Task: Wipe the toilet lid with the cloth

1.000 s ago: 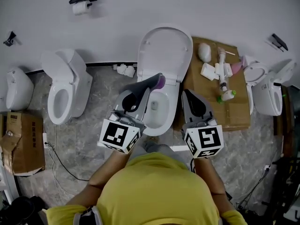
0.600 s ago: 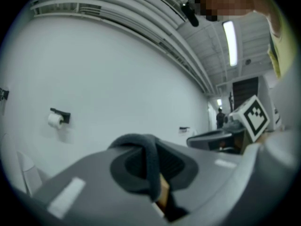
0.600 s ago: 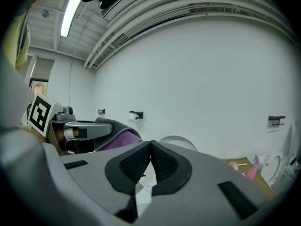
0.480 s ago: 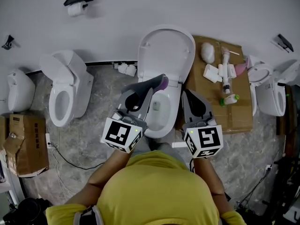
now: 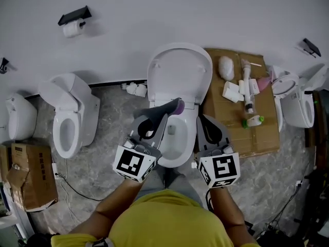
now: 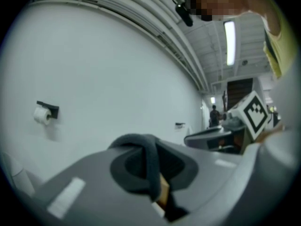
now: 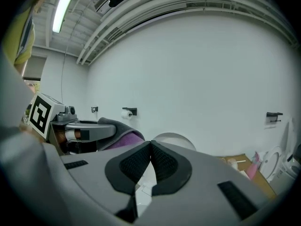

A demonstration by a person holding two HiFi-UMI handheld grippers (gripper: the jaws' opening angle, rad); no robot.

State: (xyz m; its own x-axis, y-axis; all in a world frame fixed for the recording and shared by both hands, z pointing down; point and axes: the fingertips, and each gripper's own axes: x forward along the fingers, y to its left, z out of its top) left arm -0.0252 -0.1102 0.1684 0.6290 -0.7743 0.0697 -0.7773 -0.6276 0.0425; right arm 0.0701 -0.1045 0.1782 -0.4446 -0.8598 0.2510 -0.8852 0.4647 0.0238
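Observation:
A white toilet stands in the middle of the head view with its lid [image 5: 180, 73] raised against the wall and the bowl [image 5: 177, 135] open below it. My left gripper [image 5: 168, 110] is shut on a grey and purple cloth [image 5: 177, 106], held over the back of the bowl just below the lid's hinge. In the left gripper view the cloth [image 6: 143, 161] drapes dark over the jaws. My right gripper [image 5: 202, 119] hovers beside the bowl's right rim, shut with nothing held; its pads [image 7: 162, 161] meet. The right gripper view shows the cloth [image 7: 120, 133] and the lid [image 7: 171, 139] ahead.
Another toilet [image 5: 69, 120] stands to the left, with a third fixture [image 5: 18, 117] at the far left. A cardboard sheet [image 5: 259, 138] with loose parts lies to the right, next to a further toilet [image 5: 295, 102]. A cardboard box [image 5: 28, 176] and a toilet-roll holder [image 5: 72, 24] are also here.
Both grippers have shifted together and sit lower in the head view, as does the toilet. The cloth stays clamped in the left gripper and the right jaws stay shut.

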